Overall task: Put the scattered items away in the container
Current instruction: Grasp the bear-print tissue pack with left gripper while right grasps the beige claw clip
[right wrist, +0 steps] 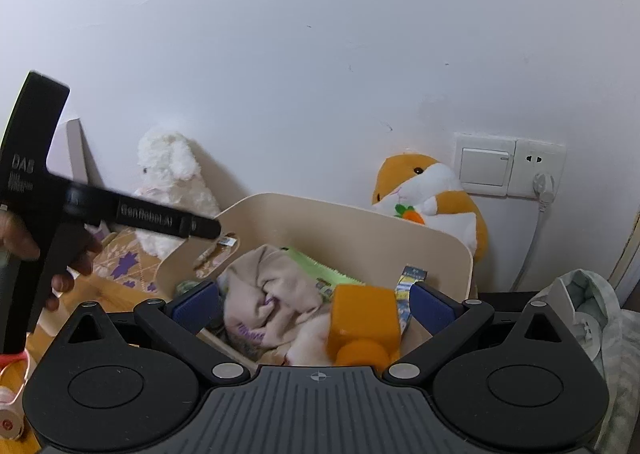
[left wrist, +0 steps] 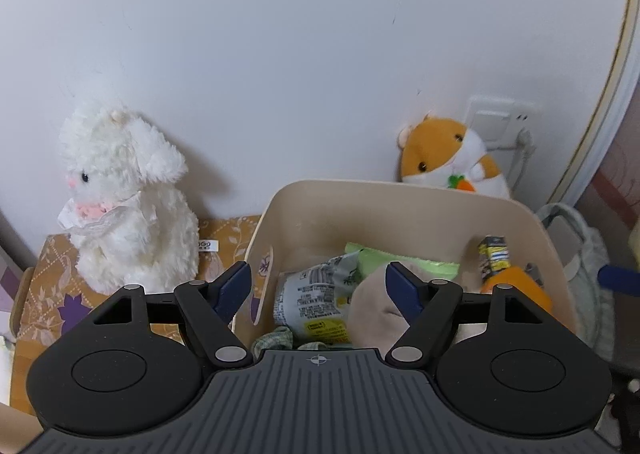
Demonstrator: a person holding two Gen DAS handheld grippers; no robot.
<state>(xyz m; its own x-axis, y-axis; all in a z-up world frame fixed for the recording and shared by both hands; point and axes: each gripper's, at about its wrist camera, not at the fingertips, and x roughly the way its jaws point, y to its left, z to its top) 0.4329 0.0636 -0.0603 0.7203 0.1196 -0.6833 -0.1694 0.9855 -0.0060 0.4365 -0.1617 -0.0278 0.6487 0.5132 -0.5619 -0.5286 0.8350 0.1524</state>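
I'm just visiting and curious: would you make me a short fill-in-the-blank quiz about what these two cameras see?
1. The beige container stands in front of a wall, between a white plush rabbit and an orange-and-white plush ____.
2. The bottle lying in the container is coloured ____.
3. The fingers of the left gripper stand ____, gripping nothing.
4. On the wall, beside the light switch, a white ____ sits in the socket.

Missing words: hamster; orange; open; plug

Left gripper [left wrist: 318,288] & right gripper [right wrist: 316,304]: black linkage arms w/ silver pivot pins, navy pads [right wrist: 434,310], ribbed grey base w/ crosshair mark; white lettering on left gripper's black body.
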